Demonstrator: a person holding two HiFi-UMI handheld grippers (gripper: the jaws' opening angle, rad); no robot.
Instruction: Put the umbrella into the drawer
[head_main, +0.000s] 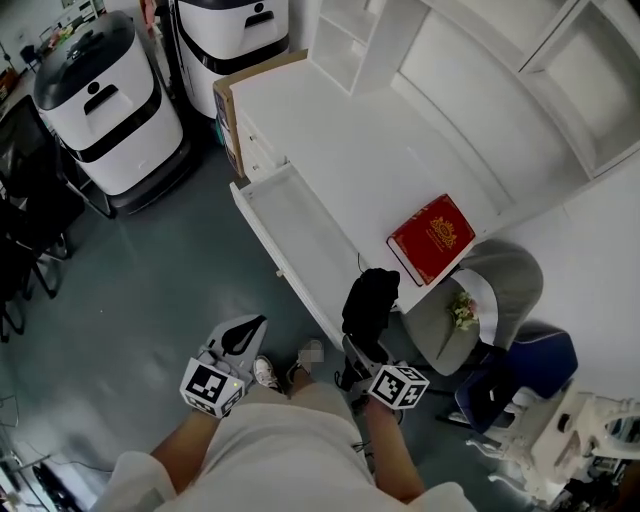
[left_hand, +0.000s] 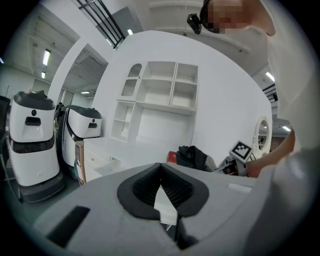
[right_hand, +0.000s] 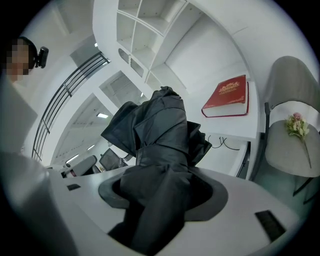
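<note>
Pinching the umbrella (right_hand: 160, 145), right tongs (right_hand: 161, 192) show that grip only in their own view; left tongs (left_hand: 161, 175) pressed together, empty.

The umbrella (right_hand: 160, 145) is black, the book (head_main: 431, 238) is red with a gold ornament, and the tabletop (head_main: 340, 150) and drawer (head_main: 300, 230) are white. The left gripper (head_main: 243, 335) and right gripper (head_main: 355, 352) are grey with black pads and black-and-white square markers. The floor (head_main: 150, 270) is dull grey-green.
</note>
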